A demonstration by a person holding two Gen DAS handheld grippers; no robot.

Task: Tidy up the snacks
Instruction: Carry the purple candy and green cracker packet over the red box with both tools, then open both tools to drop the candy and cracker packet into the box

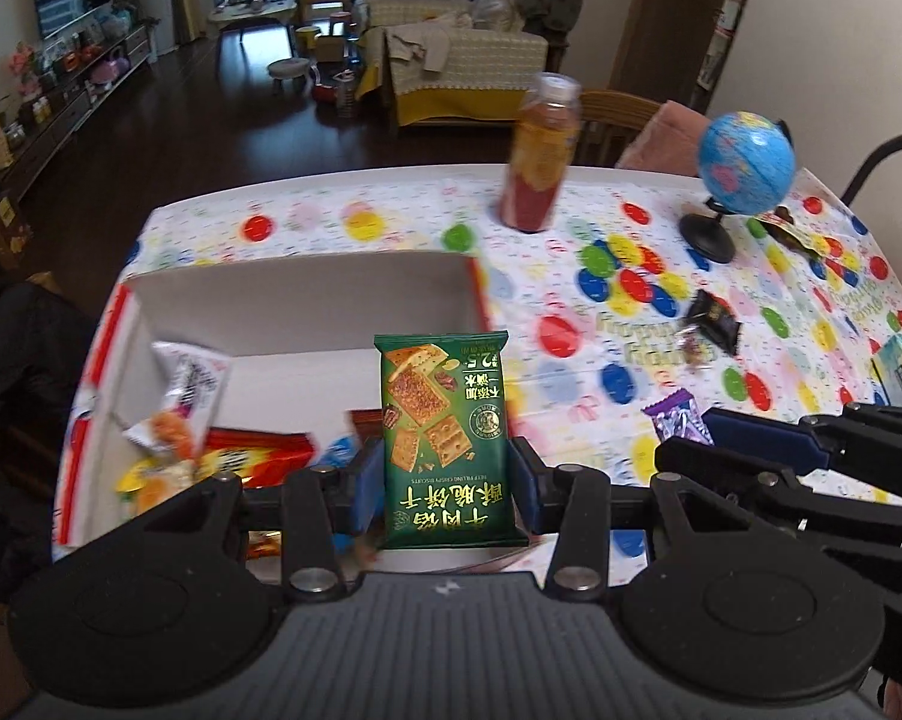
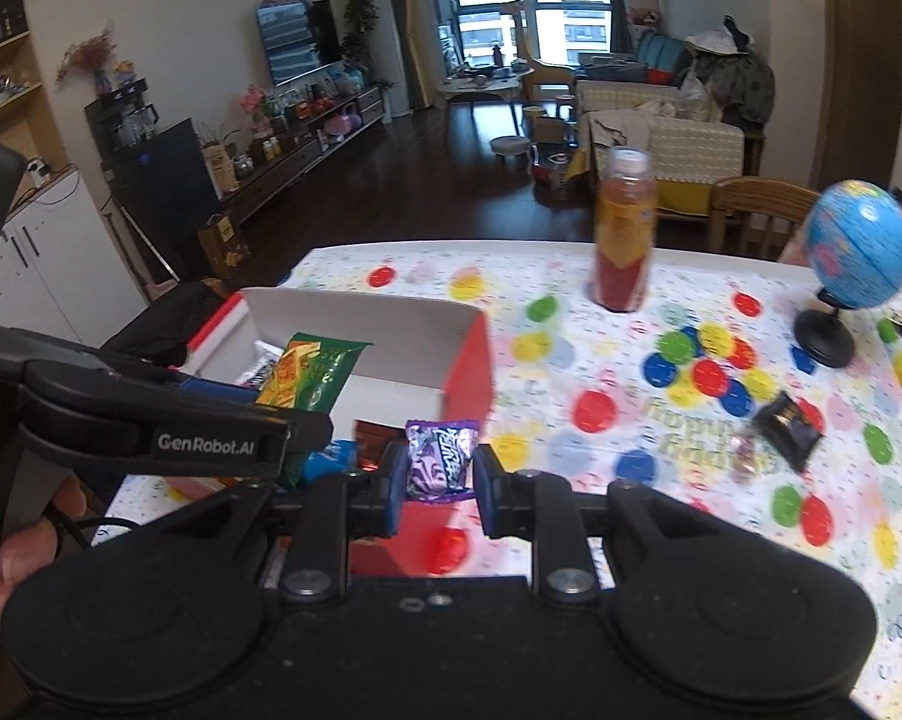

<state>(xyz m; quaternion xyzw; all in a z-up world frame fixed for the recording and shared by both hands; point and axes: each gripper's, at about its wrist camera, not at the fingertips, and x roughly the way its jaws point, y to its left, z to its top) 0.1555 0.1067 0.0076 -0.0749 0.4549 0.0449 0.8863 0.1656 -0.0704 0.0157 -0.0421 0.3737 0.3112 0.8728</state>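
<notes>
Left gripper (image 1: 444, 468) clamped on green biscuit packet (image 1: 441, 420), lower centre, above the box (image 1: 306, 300). Right gripper (image 2: 435, 489) clamped on purple candy (image 2: 441, 459), lower centre, near the box's corner. Best lowered well inside before letting go, one at a time.

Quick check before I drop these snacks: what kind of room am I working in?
Most likely a home's open living and dining room: a dining table with a party-dot cloth, a sofa behind it, and a wall-side TV over a low cabinet.
</notes>
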